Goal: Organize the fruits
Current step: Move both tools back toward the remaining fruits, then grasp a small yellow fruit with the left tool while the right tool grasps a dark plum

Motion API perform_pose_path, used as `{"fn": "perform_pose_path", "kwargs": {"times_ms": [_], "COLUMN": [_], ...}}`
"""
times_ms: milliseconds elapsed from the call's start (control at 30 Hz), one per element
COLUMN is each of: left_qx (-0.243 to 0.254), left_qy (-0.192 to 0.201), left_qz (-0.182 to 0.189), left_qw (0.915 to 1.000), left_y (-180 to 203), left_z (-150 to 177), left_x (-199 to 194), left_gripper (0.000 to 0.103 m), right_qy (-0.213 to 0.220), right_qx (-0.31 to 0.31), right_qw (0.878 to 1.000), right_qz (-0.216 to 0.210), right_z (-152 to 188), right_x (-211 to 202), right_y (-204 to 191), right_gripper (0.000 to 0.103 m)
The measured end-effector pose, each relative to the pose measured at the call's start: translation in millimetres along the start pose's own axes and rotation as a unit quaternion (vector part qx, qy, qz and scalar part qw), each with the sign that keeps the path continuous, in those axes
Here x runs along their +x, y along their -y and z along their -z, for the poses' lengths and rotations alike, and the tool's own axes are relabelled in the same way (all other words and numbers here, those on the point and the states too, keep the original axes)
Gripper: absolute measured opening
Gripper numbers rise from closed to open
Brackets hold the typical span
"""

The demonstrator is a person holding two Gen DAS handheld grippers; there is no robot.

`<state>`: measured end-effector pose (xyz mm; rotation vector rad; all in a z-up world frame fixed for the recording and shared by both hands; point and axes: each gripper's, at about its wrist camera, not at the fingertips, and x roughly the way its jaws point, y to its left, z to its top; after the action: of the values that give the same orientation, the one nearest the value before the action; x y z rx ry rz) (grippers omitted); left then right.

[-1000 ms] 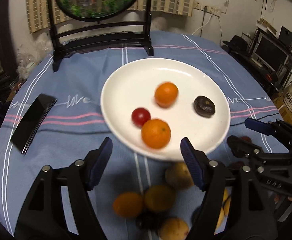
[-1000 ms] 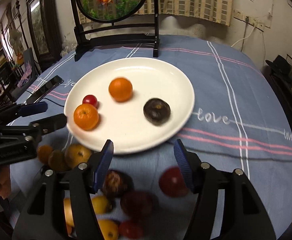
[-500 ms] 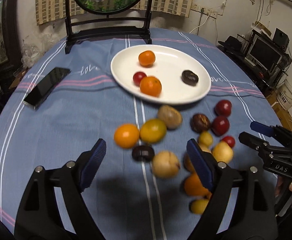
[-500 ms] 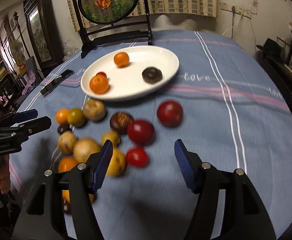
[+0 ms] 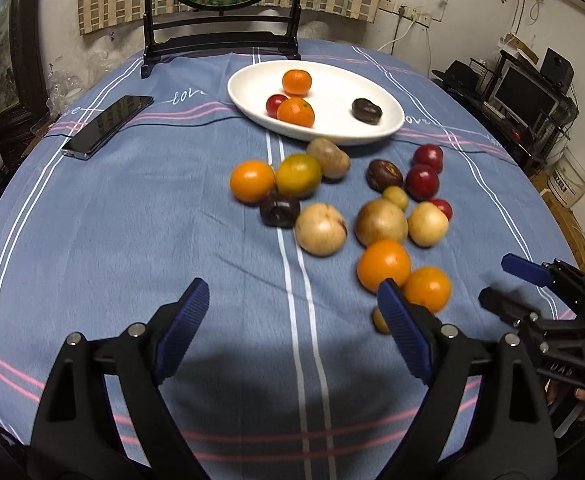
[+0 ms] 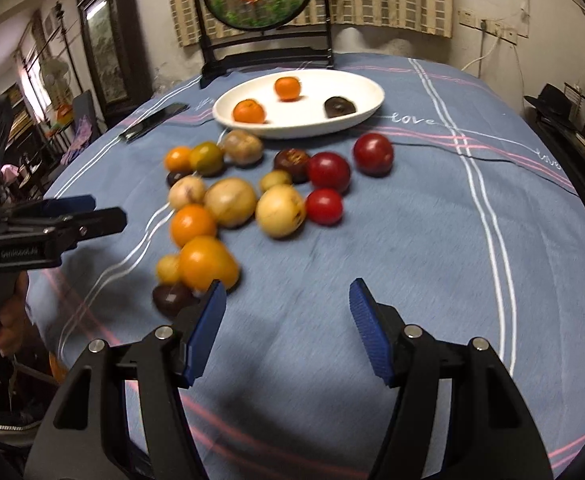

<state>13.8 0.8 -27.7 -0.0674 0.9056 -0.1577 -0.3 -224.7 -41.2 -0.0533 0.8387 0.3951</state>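
Note:
A white plate [image 5: 332, 94] [image 6: 316, 118] at the far side of the blue tablecloth holds two oranges [image 5: 296, 112], a small red fruit [image 5: 274, 105] and a dark fruit [image 5: 366, 110]. Several loose fruits, orange [image 5: 383, 265], tan [image 5: 320, 229], red [image 6: 328, 171] and dark, lie scattered in front of it. My left gripper [image 5: 292, 292] hovers over bare cloth nearer than the pile, its jaws opening with nothing between them. My right gripper [image 6: 287, 292] is open and empty, an orange [image 6: 207, 264] just beyond its left finger.
A black phone [image 5: 108, 125] lies at the left of the cloth. A round painted screen on a black stand [image 5: 220, 46] rises behind the plate. A person's hand [image 6: 8, 320] holds the left gripper [image 6: 106, 210]. Shelves and a monitor stand off the table's right edge.
Both grippers have pulled back from the plate toward the near table edge, so the loose fruit pile now lies ahead of them. The left jaws stand wider.

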Motion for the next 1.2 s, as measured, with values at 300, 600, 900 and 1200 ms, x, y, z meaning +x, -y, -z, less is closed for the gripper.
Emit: {"fn": "perform_pose_path", "kwargs": {"times_ms": [300, 600, 900, 1200], "left_qx": [0.002, -0.008, -0.015, 0.008], "left_qy": [-0.009, -0.01, -0.017, -0.029], "left_qz": [0.001, 0.003, 0.006, 0.013], "left_qw": [1.0, 0.9999, 0.9997, 0.9994], "left_y": [-0.4, -10.8, -17.0, 1.2], "left_z": [9.3, 10.7, 14.3, 20.2], "left_x": [0.3, 2.5, 7.2, 10.1], "left_gripper": [0.088, 0.088, 0.088, 0.088], "right_qy": [-0.012, -0.034, -0.034, -0.015], "right_qx": [-0.036, -0.068, -0.052, -0.035], "right_qw": [0.999, 0.997, 0.998, 0.999], "right_qz": [-0.022, -0.033, -0.024, -0.036], "right_z": [13.4, 14.2, 10.4, 13.2], "right_x": [-1.8, 19.5, 35.6, 16.3], "right_y": [-27.8, -61.4, -68.3, -47.3], "right_gripper": [0.065, 0.062, 0.035, 0.031]}}
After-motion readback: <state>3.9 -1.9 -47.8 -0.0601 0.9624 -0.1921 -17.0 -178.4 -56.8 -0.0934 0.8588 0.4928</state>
